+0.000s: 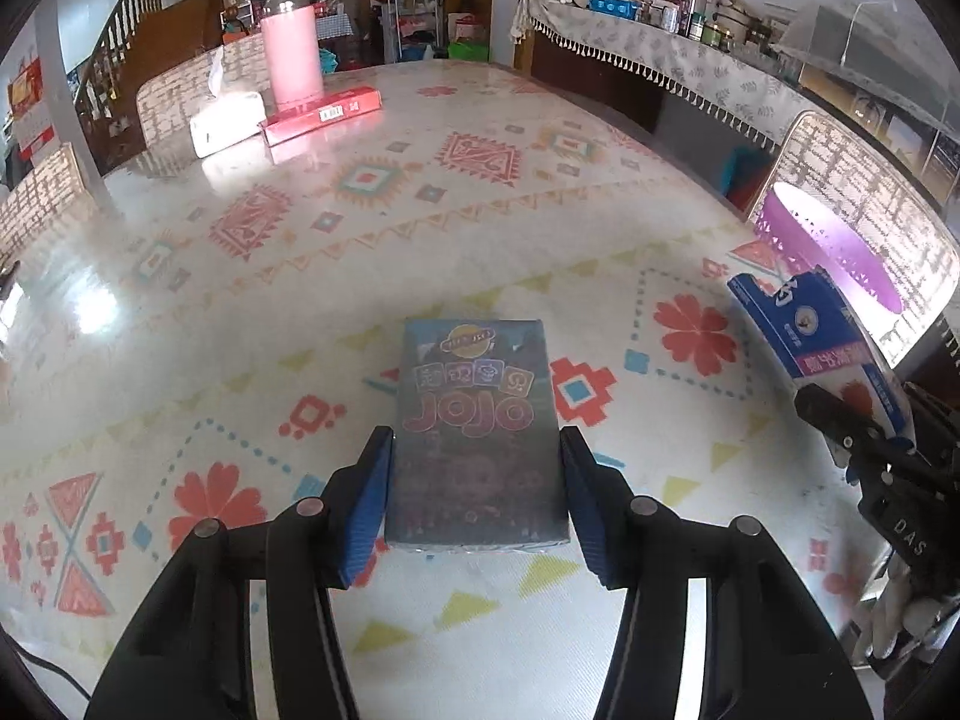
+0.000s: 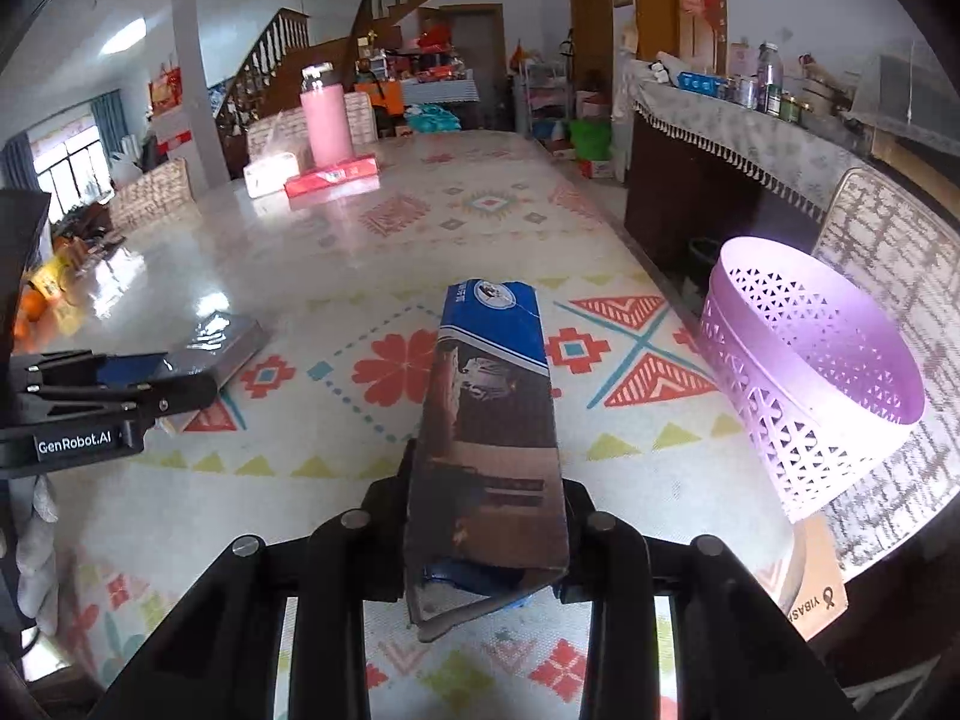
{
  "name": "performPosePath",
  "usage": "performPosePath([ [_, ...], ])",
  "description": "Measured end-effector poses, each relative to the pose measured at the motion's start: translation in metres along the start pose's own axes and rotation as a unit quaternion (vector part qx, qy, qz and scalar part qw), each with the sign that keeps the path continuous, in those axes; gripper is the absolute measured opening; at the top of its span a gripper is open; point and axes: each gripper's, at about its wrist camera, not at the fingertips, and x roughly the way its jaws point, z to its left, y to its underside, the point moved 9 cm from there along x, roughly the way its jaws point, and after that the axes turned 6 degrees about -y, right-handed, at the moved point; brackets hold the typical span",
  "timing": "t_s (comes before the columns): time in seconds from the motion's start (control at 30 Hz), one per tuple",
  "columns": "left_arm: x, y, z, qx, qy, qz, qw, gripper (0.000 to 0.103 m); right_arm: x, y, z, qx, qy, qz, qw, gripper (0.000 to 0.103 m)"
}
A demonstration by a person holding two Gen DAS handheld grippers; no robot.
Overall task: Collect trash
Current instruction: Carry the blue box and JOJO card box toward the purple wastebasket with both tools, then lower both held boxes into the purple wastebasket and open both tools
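A dark "JOJO" snack box lies lengthwise between the blue pads of my left gripper. Both pads rest against its long sides, so the gripper is shut on it. My right gripper is shut on a blue and white carton, which it holds tilted above the patterned table. In the left wrist view that carton sticks up from the right gripper at the right edge. In the right wrist view the left gripper holds the JOJO box at the left. A purple perforated basket stands on the table's right edge.
A pink bottle, a red flat box and a white tissue pack stand at the table's far end. Woven chairs surround it. A cloth-covered sideboard runs along the right. A brown card lies by the basket.
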Motion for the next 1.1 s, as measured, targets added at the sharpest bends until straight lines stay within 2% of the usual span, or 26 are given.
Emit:
performPosePath([
  [0.17,-0.027,-0.014,-0.006,0.013,-0.016,-0.021,0.9996,0.053,-0.020,-0.015,-0.004,0.008,-0.017,-0.019,1.000,0.035],
  [0.37,-0.050,-0.041,-0.041,0.053,-0.018,-0.054,0.9970,0.053,-0.039,-0.029,-0.019,0.024,-0.016,-0.032,0.999,0.035],
  [0.73,-0.038,-0.080,-0.112,0.123,-0.001,-0.083,0.9889,0.053,-0.056,-0.047,-0.062,0.048,0.013,-0.046,0.998,0.035],
  [1.1,-0.035,-0.093,-0.082,0.075,0.018,-0.070,0.9946,0.053,-0.038,-0.044,-0.062,0.056,-0.002,-0.034,0.998,0.035],
])
